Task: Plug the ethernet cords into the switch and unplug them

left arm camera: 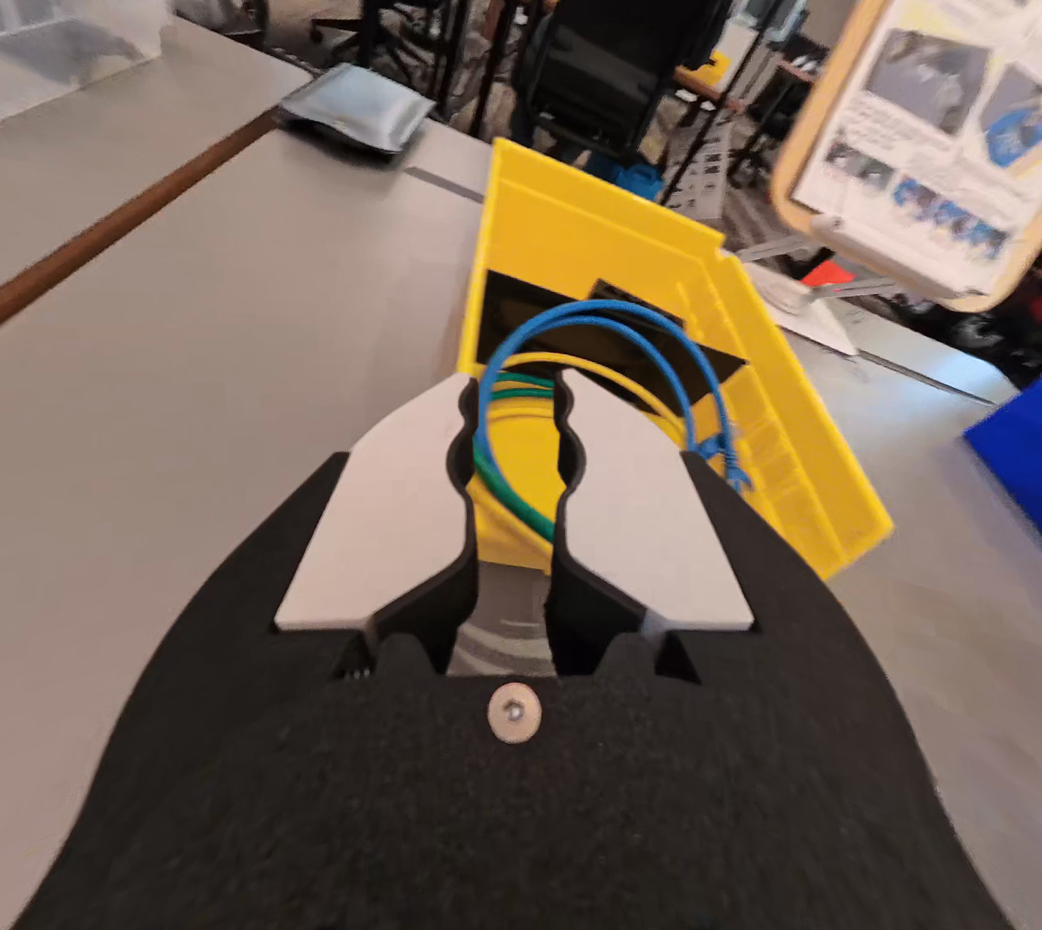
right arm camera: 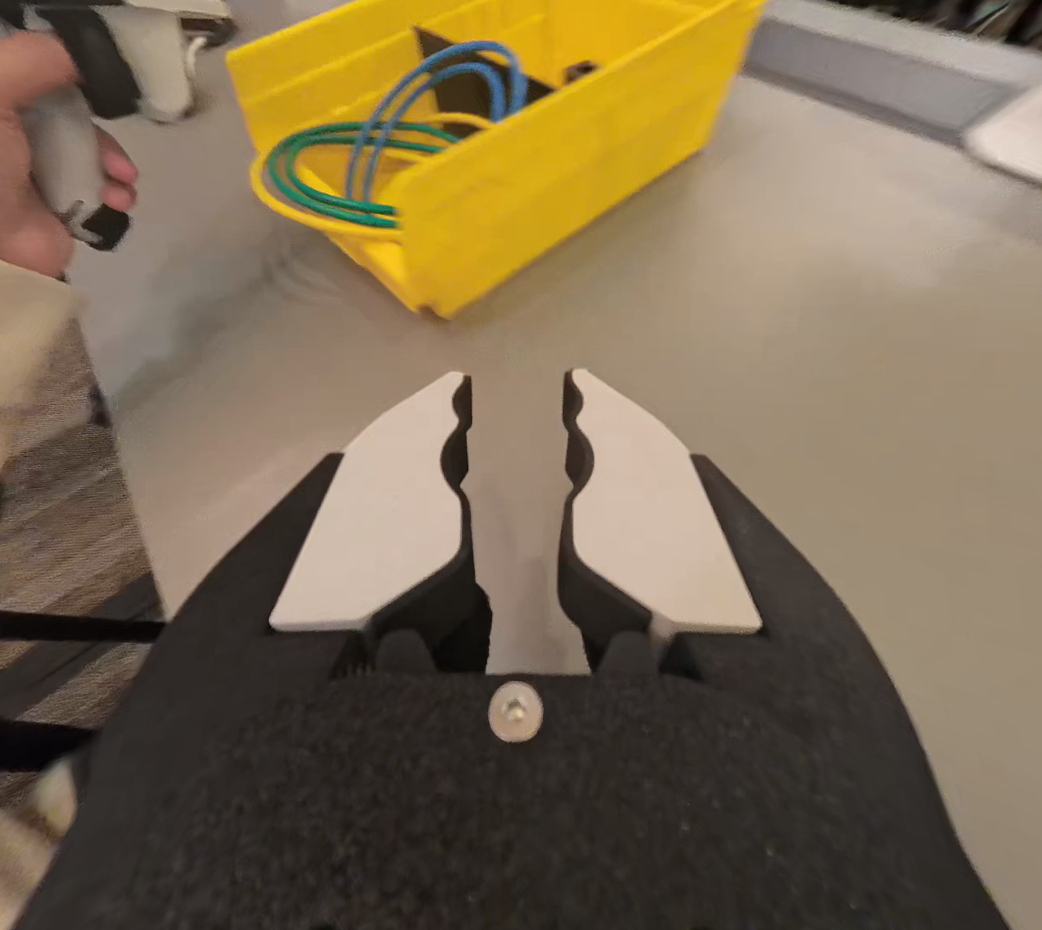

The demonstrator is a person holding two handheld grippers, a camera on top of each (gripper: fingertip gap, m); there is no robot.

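Here both hand-held grippers, left (left arm camera: 516, 398) and right (right arm camera: 517, 390), gape apart, holding nothing

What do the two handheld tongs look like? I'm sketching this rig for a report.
Both match: the left tongs and the right tongs each have two pale grey fingers with wavy black inner pads, set in a broad black, felt-like base with one silver screw at its centre. Seen from the right wrist view, the left tool has a black-and-white body and a grey pistol handle. No sleeve shows.
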